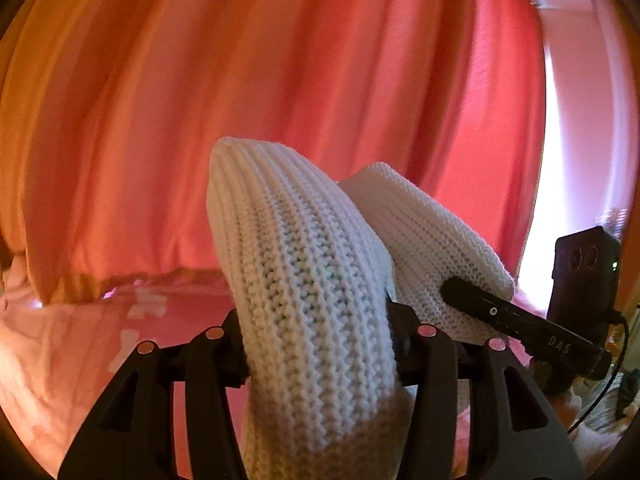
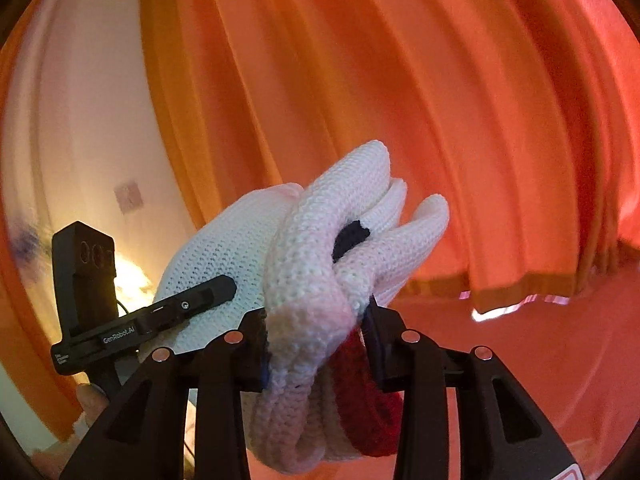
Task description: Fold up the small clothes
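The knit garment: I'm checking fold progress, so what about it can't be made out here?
- Knit garment: lower part cut off by the bottom edge, both wrist views.
- Its overall shape: bunched in the left gripper and right gripper.
- Red part: extent hidden behind white folds.

light: warm, backlit through curtain (image 1: 280,80) | glare: window (image 1: 560,160) | edges: fisheye-bent, dark vignette

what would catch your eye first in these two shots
A white knit fills the middle of both views, pinched in the left tool and the right tool. Behind it hangs a glowing orange-red curtain. The right view also shows a red knit patch low in the bundle.
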A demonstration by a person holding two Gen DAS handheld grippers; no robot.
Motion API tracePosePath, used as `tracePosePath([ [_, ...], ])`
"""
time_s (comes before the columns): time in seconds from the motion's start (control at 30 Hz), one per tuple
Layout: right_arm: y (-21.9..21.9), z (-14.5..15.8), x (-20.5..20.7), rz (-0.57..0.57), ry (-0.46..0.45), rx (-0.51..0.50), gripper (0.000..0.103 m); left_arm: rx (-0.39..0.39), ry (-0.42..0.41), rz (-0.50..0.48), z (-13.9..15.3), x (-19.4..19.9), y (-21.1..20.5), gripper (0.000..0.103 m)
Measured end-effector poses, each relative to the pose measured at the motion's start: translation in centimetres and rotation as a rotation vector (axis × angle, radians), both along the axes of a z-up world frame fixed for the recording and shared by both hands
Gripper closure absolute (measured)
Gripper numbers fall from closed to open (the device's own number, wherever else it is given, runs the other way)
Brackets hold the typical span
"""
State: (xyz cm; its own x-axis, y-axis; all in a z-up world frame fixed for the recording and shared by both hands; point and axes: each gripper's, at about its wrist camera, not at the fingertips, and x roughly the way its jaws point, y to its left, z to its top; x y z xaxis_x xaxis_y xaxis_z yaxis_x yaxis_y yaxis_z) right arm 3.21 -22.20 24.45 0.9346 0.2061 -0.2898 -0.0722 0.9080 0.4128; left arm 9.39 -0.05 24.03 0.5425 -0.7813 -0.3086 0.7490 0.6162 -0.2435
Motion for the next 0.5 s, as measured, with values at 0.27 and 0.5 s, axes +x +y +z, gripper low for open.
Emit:
tracePosePath([
  [0.27, -1.3, -19.9, 11.1, -0.008, 0.451, 0.014, 0.055, 0.269, 0.267, 0.179, -19.5, 11.5, -0.5, 0.05],
  [0.5, -0.2, -16.7, 7.7, 0.048, 0.396, -0.044, 0.059, 0.153, 0.254, 0.277, -17.3, 8.9, 4.4, 0.036],
])
